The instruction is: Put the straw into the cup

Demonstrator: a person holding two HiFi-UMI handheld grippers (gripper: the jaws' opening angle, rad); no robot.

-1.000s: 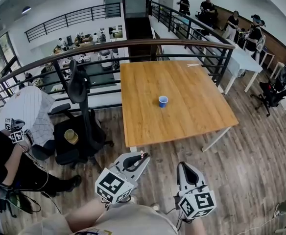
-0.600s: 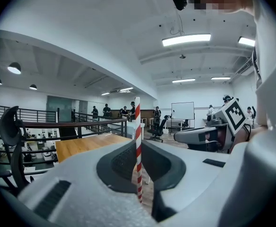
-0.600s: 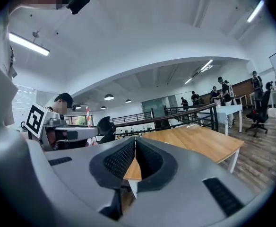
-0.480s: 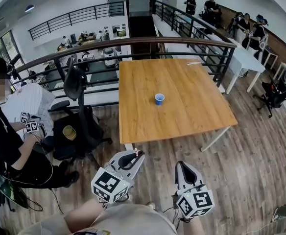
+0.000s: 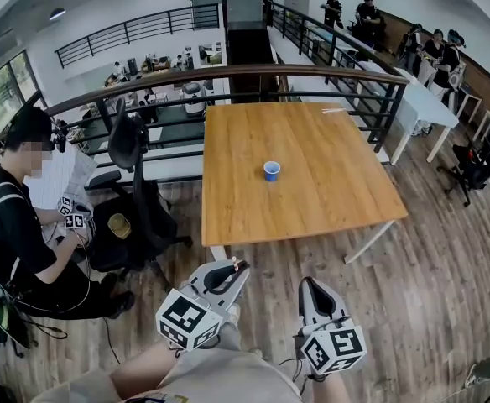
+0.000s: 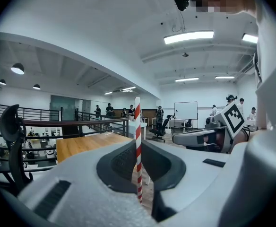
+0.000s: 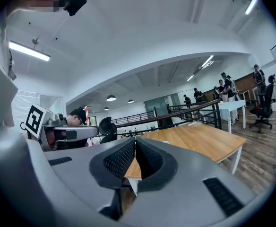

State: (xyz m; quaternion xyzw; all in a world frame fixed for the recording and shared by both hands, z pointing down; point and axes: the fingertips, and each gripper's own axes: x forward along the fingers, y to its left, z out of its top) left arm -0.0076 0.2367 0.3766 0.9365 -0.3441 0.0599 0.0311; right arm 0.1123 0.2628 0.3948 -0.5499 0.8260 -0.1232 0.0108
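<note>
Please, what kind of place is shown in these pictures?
Probably an open-plan office mezzanine: a railing overlooking desks below, an office chair, and a wooden table.

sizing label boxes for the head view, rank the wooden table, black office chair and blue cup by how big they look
1. wooden table, by far the largest
2. black office chair
3. blue cup, tiny on the table
The gaps are wide, so none is a close call.
</note>
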